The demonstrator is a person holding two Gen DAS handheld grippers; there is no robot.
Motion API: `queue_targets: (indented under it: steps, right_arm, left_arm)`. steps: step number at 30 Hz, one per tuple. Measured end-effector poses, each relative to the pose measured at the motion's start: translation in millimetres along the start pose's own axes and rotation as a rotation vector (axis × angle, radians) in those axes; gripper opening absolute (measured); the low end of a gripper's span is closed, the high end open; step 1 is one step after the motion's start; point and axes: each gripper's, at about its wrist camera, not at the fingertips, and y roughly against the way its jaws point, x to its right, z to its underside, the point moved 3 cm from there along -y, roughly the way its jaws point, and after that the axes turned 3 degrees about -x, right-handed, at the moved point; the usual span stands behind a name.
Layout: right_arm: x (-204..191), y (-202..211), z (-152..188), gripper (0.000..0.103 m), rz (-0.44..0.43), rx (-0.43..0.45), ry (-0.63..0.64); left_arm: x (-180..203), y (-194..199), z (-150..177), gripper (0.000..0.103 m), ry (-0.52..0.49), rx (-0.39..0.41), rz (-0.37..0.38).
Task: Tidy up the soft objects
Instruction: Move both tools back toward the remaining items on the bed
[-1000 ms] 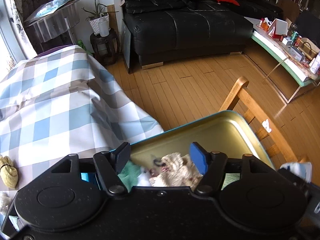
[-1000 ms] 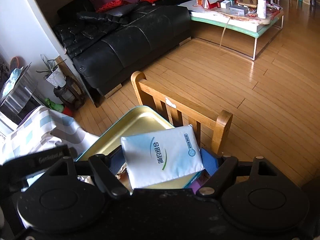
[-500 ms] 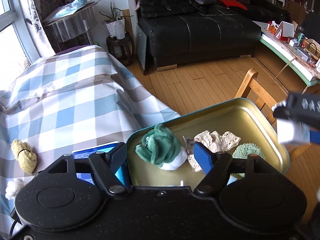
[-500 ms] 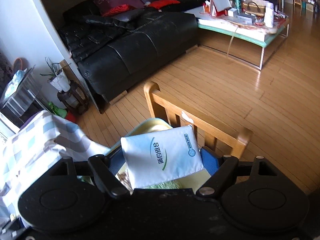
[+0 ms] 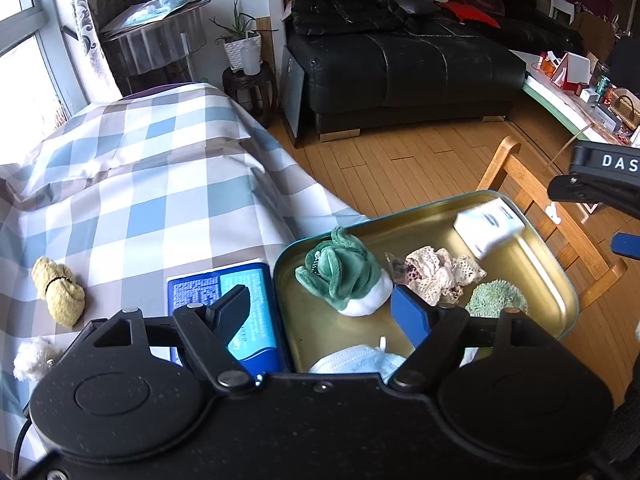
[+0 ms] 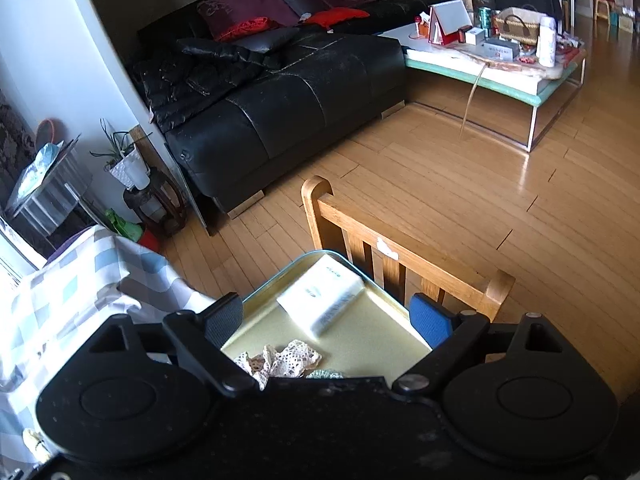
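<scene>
White letters "DAS" stand on the right tongs' [image 5: 624,246] black body.

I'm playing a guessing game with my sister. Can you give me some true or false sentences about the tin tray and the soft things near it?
1. The white tissue pack lies in the gold tin tray. True.
2. The right gripper is squeezing the tissue pack. False: its fingers are spread open with nothing between them.
3. The green plush toy sits on the checked tablecloth. False: it is inside the tray.
4. The yellow rolled sock lies on the tablecloth, outside the tray. True.
5. The left gripper holds the cream lace cloth. False: it is open and empty.
</scene>
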Motion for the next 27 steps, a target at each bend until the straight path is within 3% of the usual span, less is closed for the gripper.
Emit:
queue_targets:
  steps: [15, 21, 27]
  right_arm:
    - [-25.1, 15.8, 21.4, 0.091, -0.03, 0.061, 0.136]
    - [-41.1, 34.2, 39.1, 0.097, -0.073, 0.114, 0.225]
    - [-59.3, 63.4, 62.6, 0.103, -0.168, 0.174, 0.32]
  left_arm:
    - [-61.8, 31.6, 29.1, 0.074, 0.034, 0.024, -0.031]
    - [-108.9, 50.7, 46.7, 0.08, 0.077, 0.048, -0.07]
    - [-168.8, 61.9, 61.9, 0.084, 0.142, 0.051, -0.128]
